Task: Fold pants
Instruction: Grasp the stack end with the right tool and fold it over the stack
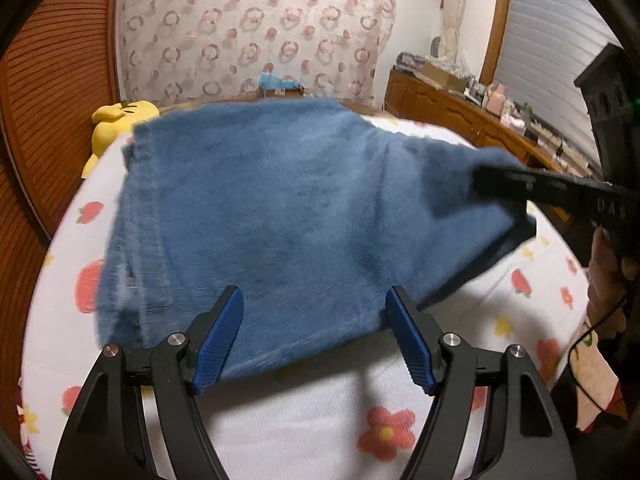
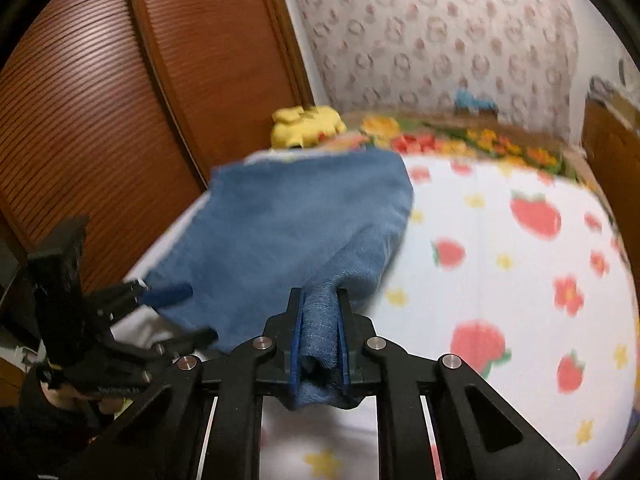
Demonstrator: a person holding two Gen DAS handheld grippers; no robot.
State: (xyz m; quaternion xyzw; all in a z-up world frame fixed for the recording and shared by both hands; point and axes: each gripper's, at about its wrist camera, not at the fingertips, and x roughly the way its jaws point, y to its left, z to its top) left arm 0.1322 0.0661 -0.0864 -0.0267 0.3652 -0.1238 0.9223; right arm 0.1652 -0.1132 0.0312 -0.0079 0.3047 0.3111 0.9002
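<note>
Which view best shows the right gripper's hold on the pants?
The right wrist view: the right gripper is shut on a bunched fold of the blue pants, seen close between its fingers. The left wrist view shows it only side-on and blurred at the cloth's corner.

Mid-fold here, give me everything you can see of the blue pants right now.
The blue pants look like soft, faded denim, already doubled into a broad, roughly rectangular stack with a stitched seam along one side. They lie on the strawberry-print bedspread, near the yellow plush toy. The right gripper is shut on a bunched corner, lifting it off the bed. The left gripper is open, its blue pads either side of the near edge, not clamping. The image is motion-blurred, so finer details are unclear.
</note>
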